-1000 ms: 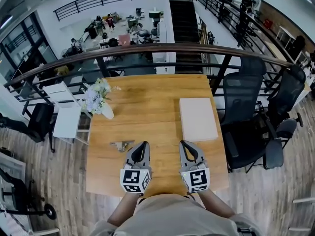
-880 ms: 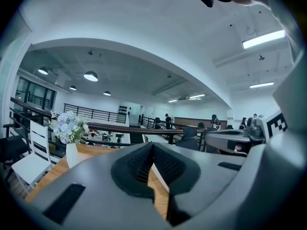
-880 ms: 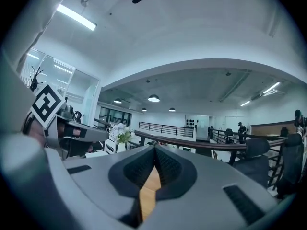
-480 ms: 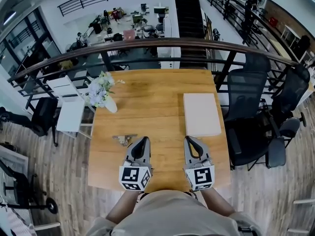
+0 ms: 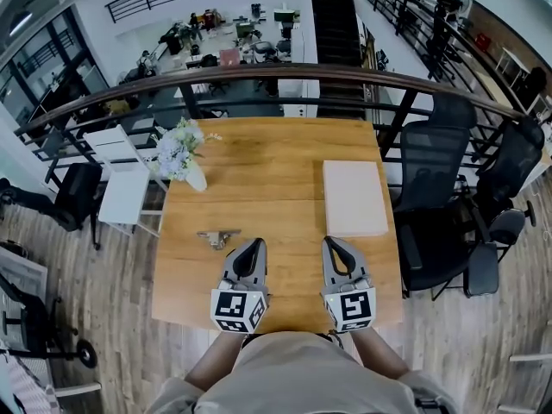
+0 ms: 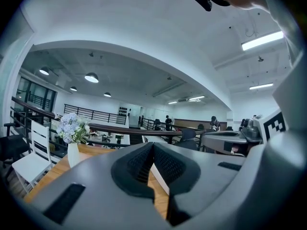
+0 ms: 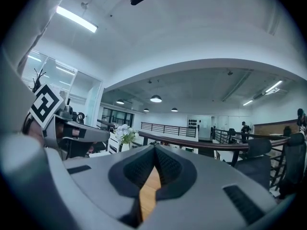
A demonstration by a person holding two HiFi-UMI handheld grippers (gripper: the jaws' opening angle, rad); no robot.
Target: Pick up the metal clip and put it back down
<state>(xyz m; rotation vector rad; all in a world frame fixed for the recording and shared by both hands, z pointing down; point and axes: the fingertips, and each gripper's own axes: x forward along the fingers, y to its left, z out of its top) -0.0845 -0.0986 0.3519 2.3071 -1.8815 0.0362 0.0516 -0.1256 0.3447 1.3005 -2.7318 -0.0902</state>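
Evidently both pairs of jaws are pressed together with nothing between them. In the left gripper view the ribbed pads of the left gripper [image 6: 152, 146] meet along a single seam, and the right gripper [image 7: 154, 148] shows the same in its own view. Only a sliver of wooden table [image 5: 276, 166] shows below each pair of pads.

Compared with a second ago, little has changed. Both grippers keep their places at the near edge of the table, and neither has closed in on the metal clip [image 5: 217, 237]. The clip lies flat on the wood where it lay before, near the left gripper's tip on its left side and clear of it. The table and railing [image 5: 259, 74] sit a little differently in the head view, though their places relative to the grippers are the same.

The grippers are held side by side, roughly level, pointing away from the person towards the railing, with the marker cubes nearest the body and the forearms drawn in close. A flat pale board [image 5: 354, 198] lies beyond the right gripper, and a vase of flowers [image 5: 183, 155] stands at the table's far left.
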